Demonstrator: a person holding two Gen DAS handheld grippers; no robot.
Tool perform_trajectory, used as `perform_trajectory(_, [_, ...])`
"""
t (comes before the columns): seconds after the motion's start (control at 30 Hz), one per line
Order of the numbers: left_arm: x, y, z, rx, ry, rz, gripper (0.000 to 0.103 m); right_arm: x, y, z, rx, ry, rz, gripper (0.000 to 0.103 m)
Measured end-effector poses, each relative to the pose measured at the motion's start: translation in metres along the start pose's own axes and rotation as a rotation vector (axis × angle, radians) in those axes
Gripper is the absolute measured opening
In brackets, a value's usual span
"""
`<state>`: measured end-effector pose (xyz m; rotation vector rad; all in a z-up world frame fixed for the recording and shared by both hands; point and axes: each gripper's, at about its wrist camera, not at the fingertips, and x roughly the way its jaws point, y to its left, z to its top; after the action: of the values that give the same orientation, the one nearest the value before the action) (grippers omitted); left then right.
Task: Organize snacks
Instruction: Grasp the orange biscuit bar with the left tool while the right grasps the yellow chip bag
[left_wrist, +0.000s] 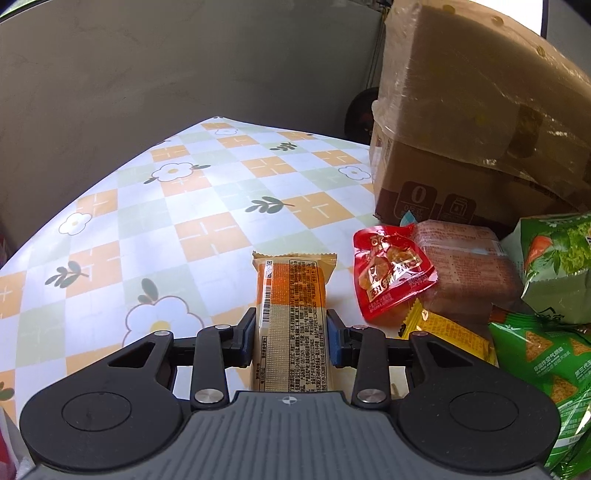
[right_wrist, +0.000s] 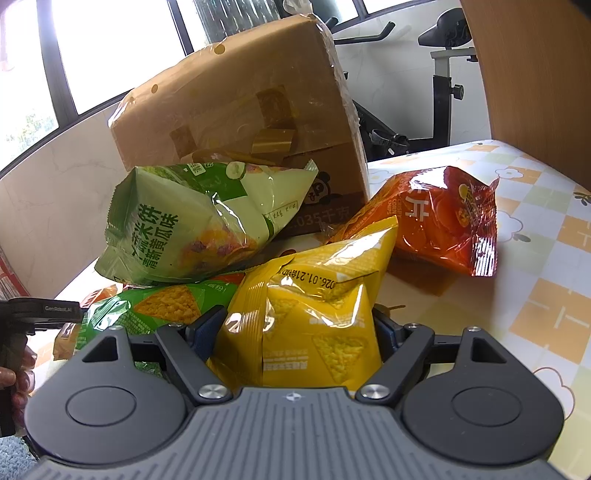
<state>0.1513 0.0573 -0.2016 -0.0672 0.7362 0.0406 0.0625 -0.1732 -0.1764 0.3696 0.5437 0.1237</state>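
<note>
Left gripper (left_wrist: 291, 334): jaws pinch one long orange-and-cream foil-wrapped snack bar (left_wrist: 291, 314) by its two long edges, printed back face up, its far crimped end pointing away over the checked floral tablecloth (left_wrist: 177, 206).

Right gripper (right_wrist: 295, 328): jaws clamp one puffy yellow crisp bag with triangle chips printed on it (right_wrist: 314, 310), creased where the blue pads press in.

Landmark: one large brown cardboard box wrapped in clear film (left_wrist: 461, 122), standing at the table's far side.

Left wrist view, in front of the box: one red glossy sauce-style pouch (left_wrist: 391, 275) overlapping one brownish clear-wrapped block of biscuits (left_wrist: 469, 266); one small yellow sachet (left_wrist: 447, 332) nearer than these; one dark green triangle-chip bag (left_wrist: 546, 354) and one pale green vegetable-print bag (left_wrist: 557, 266), both at the right edge.

Right wrist view, in front of the box (right_wrist: 240, 99): one pale green rice-cracker bag (right_wrist: 192, 225) lying on one dark green triangle-chip bag (right_wrist: 162, 306); one red-orange crisp bag (right_wrist: 443, 221) to the right of the box.

Shown only in the right wrist view: yellow bag, red-orange bag, one black exercise bike (right_wrist: 439, 77) beyond the box. Shown only in the left wrist view: snack bar, red pouch, biscuit block, sachet.
</note>
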Motion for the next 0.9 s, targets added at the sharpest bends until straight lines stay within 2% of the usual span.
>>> perform_trajectory(0.3, [-0.02, -0.003, 0.004, -0.008, -0.044, -0.028, 0.039, -0.006, 0.008, 0.007, -0.038, 0.012, -0.039, 0.076])
perform_trajectory(0.53, [-0.034, 0.003, 0.006, -0.041, -0.063, -0.035, 0.039, -0.019, 0.021, 0.014, -0.137, -0.012, -0.077, 0.076])
perform_trajectory(0.9, [-0.059, 0.002, 0.02, -0.044, -0.148, -0.045, 0.039, -0.038, 0.031, 0.029, -0.238, -0.092, -0.152, 0.076])
